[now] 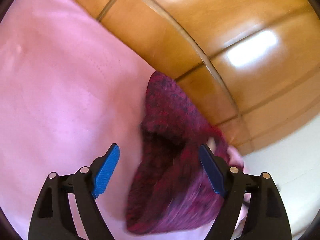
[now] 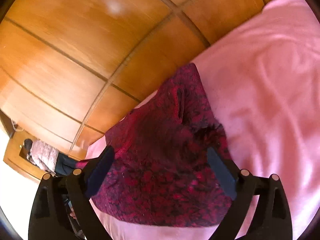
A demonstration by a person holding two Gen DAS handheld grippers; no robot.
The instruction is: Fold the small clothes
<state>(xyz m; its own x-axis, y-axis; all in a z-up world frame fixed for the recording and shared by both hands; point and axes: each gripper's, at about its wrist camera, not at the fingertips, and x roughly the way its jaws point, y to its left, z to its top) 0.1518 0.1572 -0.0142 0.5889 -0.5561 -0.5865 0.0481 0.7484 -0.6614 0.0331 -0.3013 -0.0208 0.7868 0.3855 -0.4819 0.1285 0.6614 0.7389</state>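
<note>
A small dark red and purple mottled knit garment (image 1: 172, 160) lies on a pink bedspread (image 1: 60, 80), near the bed's edge. In the left wrist view it is bunched, with a dark fold opening near its middle. My left gripper (image 1: 160, 172) is open, its blue pads spread wide just above the garment's left part. In the right wrist view the garment (image 2: 164, 160) lies flatter, with a slit near its far end. My right gripper (image 2: 160, 172) is open, its dark pads either side of the garment and close above it.
A glossy wooden wardrobe (image 2: 80, 50) with panelled doors stands right behind the bed edge. A low wooden nightstand (image 2: 14, 156) with clothes on it (image 2: 42, 154) sits at the left in the right wrist view. Pink bedspread (image 2: 270, 80) stretches to the right.
</note>
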